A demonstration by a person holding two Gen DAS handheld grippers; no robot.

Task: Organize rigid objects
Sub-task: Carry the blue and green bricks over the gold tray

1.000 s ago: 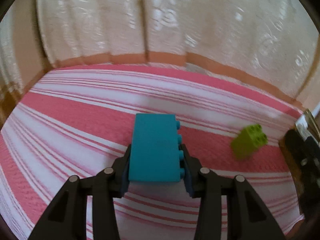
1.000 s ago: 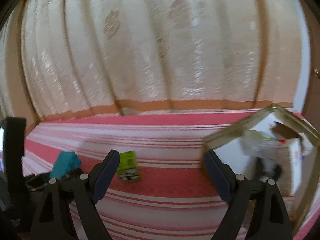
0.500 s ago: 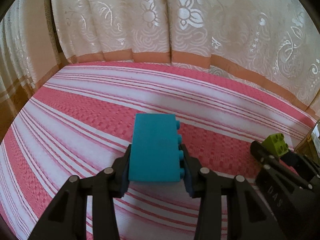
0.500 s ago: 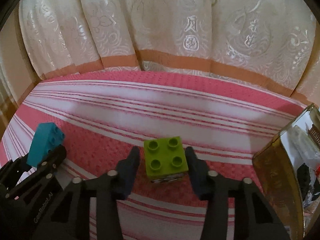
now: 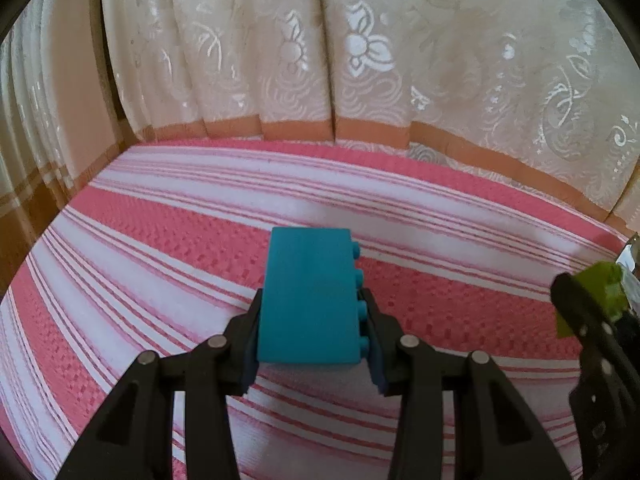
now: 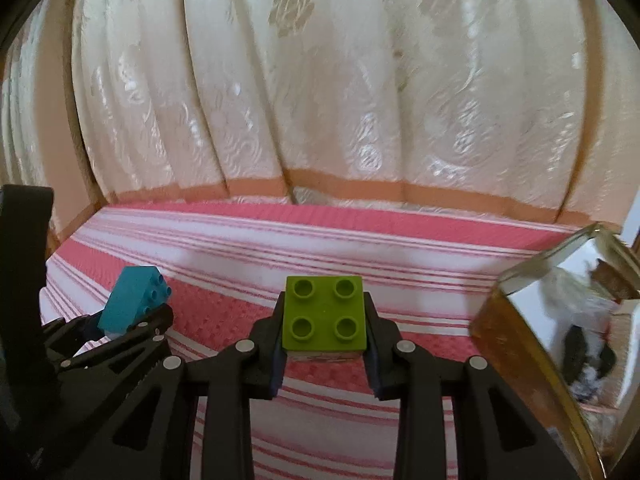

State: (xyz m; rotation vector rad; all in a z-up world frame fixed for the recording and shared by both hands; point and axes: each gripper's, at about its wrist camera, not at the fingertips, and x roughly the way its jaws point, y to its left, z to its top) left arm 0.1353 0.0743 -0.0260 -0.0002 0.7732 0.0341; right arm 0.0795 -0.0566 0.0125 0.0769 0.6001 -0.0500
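My left gripper (image 5: 310, 320) is shut on a teal brick (image 5: 308, 292), studs facing right, held above the pink striped cloth (image 5: 160, 248). My right gripper (image 6: 325, 320) is shut on a lime green brick (image 6: 324, 314), studs up, lifted off the cloth. In the right wrist view the left gripper (image 6: 132, 326) and teal brick (image 6: 134, 302) show at the left. In the left wrist view the right gripper (image 5: 588, 320) and green brick (image 5: 600, 296) show at the far right edge.
A clear box (image 6: 568, 320) with a gold rim, holding mixed items, stands at the right on the cloth (image 6: 360, 248). A cream patterned curtain (image 6: 320, 80) hangs along the far edge of the surface.
My right gripper closed around the green brick and lifted it off the cloth. The left gripper kept hold of the teal brick and shifted slightly.
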